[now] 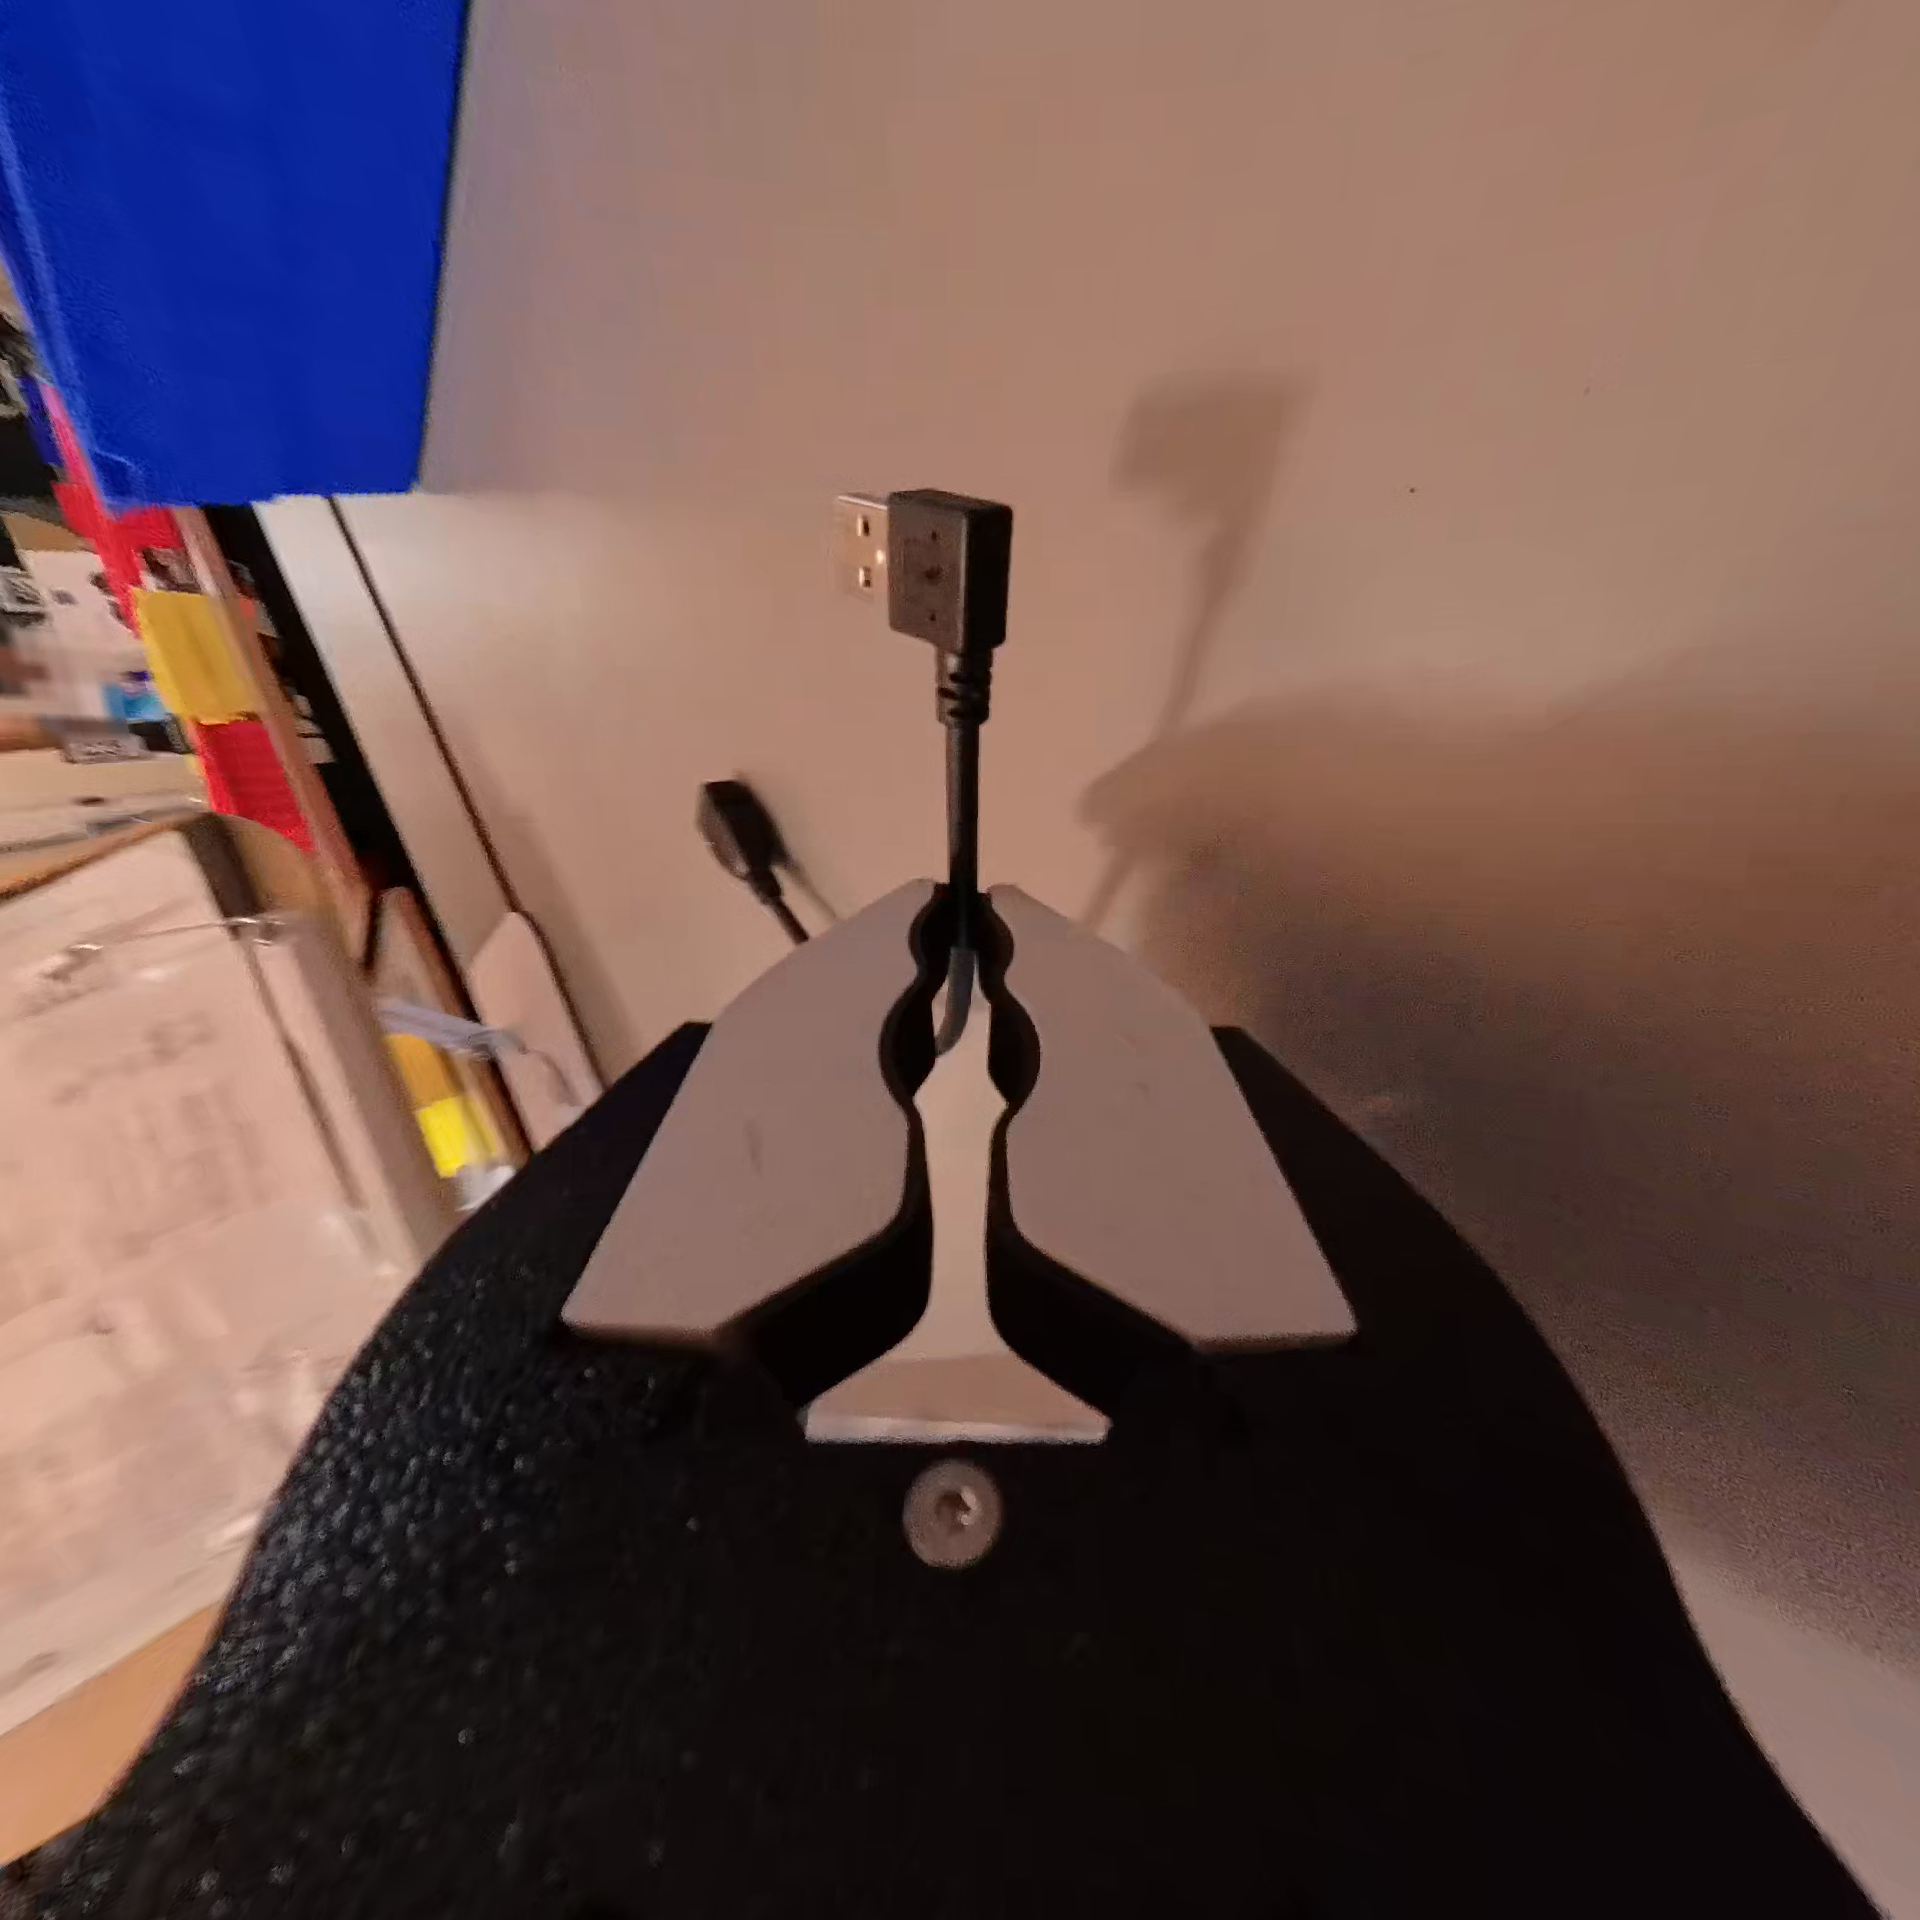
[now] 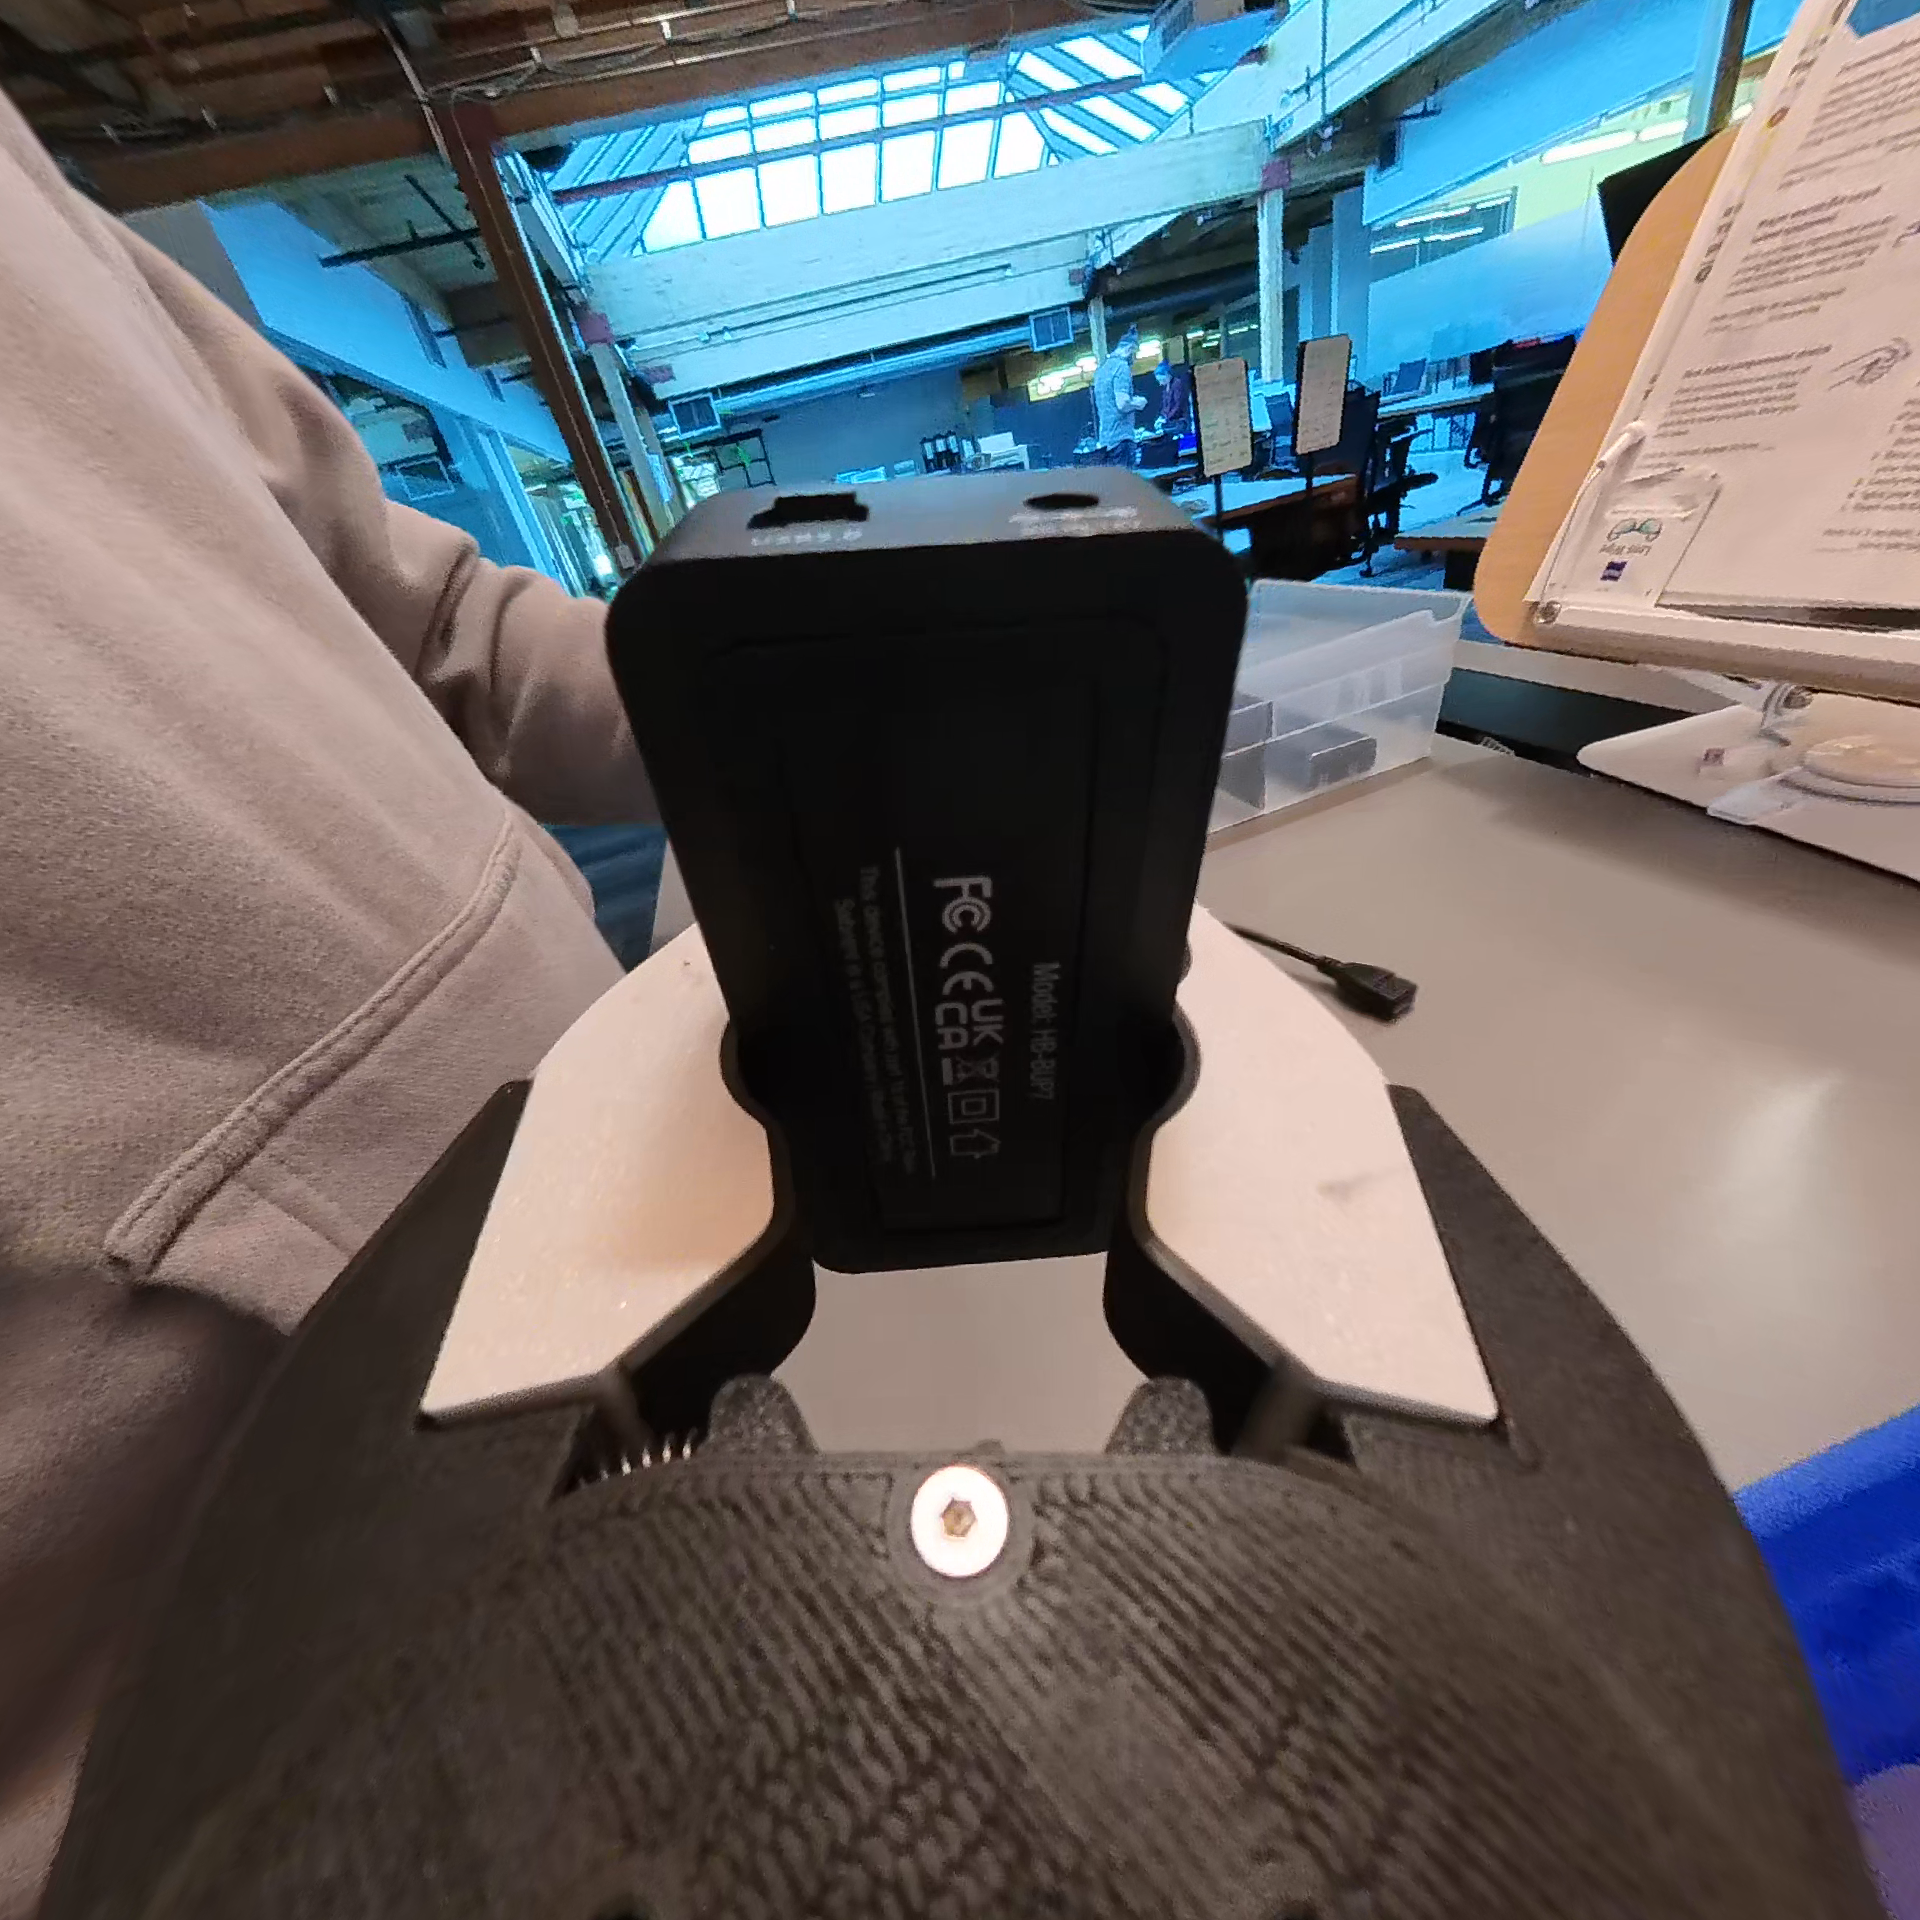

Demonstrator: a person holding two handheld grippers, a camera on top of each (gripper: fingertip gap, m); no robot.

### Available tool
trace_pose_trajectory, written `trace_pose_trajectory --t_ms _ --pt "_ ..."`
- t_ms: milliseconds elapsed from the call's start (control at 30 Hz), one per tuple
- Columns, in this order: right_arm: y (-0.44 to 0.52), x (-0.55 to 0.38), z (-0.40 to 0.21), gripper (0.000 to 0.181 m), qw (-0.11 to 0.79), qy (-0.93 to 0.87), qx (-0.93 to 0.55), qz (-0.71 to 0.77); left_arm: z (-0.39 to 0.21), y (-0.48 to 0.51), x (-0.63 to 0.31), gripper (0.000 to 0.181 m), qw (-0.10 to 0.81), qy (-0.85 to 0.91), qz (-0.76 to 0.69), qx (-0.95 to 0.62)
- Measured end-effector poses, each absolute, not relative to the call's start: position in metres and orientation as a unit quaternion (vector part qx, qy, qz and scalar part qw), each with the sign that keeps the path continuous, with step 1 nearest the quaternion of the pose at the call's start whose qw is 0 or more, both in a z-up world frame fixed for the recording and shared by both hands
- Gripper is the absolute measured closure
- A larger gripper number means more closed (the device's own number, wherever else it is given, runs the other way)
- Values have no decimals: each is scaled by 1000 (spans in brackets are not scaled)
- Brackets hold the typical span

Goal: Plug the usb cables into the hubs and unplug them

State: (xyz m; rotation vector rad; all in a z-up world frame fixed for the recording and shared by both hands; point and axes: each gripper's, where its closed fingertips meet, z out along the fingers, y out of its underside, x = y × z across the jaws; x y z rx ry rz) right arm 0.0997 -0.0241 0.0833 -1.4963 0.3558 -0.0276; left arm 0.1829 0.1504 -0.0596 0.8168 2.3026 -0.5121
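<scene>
Left gripper [image 1: 961, 904] jaws clamp black usb cable [image 1: 961, 790], angled plug [image 1: 925, 561] free, frame centre. Right gripper [image 2: 956, 1049] jaws grip hub [image 2: 925, 790], lifted off table [image 2: 1558, 935]. Step: pre-insertion. Next likely needs plug aligned with a hub port.

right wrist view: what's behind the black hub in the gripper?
Behind the black rectangular USB hub, clamped in the right gripper, a beige-sleeved arm shows at left and a clear plastic bin on the grey table at right. The hub hides whatever sits directly behind it.
</scene>
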Motion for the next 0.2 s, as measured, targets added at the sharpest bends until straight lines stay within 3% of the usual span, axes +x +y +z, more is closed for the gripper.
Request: trace_pose_trajectory --t_ms 33,133,200 --pt "-24 98 83 110 720 160 -675 -11 -66 153 183 178 300 885 -200 296" --pt "-23 96 80 110 719 163 -675 -5 -80 165 186 160 262 913 -201 241" --pt "-23 95 77 110 715 164 -679 -3 -82 170 183 165 220 937 -210 174"
